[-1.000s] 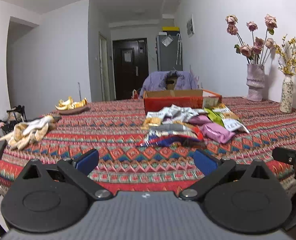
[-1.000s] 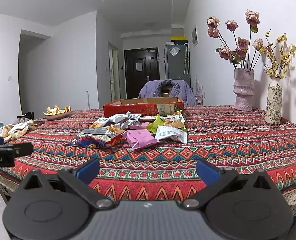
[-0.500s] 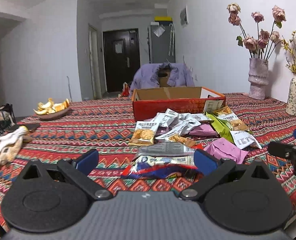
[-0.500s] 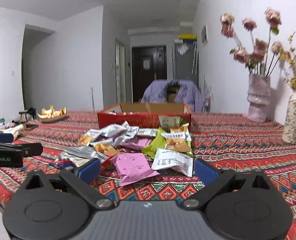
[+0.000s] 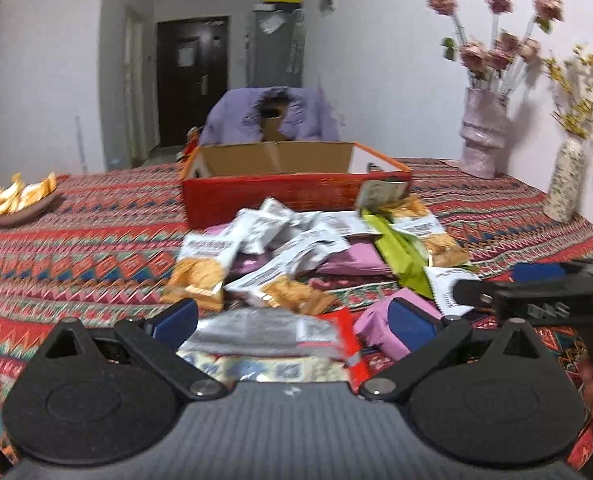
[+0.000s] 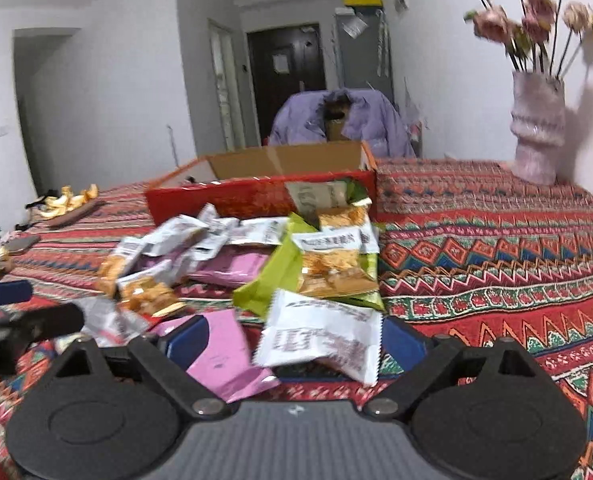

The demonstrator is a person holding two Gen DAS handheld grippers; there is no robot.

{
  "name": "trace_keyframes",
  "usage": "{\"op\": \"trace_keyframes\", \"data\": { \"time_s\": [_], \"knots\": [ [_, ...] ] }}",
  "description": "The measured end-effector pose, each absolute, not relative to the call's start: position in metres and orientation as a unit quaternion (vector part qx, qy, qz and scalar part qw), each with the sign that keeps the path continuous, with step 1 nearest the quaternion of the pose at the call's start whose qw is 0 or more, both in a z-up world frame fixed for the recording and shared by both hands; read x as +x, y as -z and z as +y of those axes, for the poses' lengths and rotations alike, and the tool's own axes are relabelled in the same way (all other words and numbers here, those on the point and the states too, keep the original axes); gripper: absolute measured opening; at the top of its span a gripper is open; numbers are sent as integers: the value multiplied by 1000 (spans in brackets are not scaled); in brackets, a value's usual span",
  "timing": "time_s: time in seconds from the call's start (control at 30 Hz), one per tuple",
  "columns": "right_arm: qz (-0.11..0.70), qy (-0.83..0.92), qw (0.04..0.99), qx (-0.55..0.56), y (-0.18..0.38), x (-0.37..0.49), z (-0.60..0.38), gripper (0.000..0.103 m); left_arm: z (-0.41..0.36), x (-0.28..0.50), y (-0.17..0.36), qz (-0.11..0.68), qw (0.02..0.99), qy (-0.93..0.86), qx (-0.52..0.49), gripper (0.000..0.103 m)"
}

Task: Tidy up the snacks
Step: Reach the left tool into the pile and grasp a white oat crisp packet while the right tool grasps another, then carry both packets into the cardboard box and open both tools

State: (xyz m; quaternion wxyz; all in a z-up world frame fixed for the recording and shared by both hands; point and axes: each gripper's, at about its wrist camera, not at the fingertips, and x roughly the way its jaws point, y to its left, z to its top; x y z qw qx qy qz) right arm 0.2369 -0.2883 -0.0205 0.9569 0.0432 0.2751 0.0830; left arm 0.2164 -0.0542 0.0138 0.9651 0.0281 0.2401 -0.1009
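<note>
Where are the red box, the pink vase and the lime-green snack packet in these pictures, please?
red box [image 5: 296, 196], left wrist view, middle of its front wall.
pink vase [image 6: 538, 136], right wrist view, its ribbed body.
lime-green snack packet [image 6: 274, 280], right wrist view, its flat middle.

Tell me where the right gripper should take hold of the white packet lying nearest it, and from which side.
Grip the white packet at its near crimped edge, coming straight in from the front. That edge looks lifted off the cloth and lies between the open fingers of the right gripper, while its far edge is tucked against the green packet. A low, level approach probably suits.
</note>
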Motion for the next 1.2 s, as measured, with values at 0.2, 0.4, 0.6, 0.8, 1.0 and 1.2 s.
{"op": "trace_keyframes", "data": {
  "time_s": [0.2,0.4,0.6,0.8,1.0,1.2],
  "knots": [
    [307,-82,947,45,36,268,-290,81,-69,248,-10,258,962,72,42,102],
    [316,-101,943,36,40,272,-296,61,-81,278,-5,272,959,64,38,91],
    [307,-116,943,44,34,267,-311,53,-77,314,7,333,942,-4,-36,75],
    [299,-140,942,60,29,265,-324,46,-79,322,15,346,936,-46,-55,77],
    [291,-141,944,61,25,263,-330,40,-81,322,15,338,938,-50,-56,47],
    [266,-133,951,81,13,246,-341,30,-77,299,-2,304,949,-45,-65,42]
  ]
}}
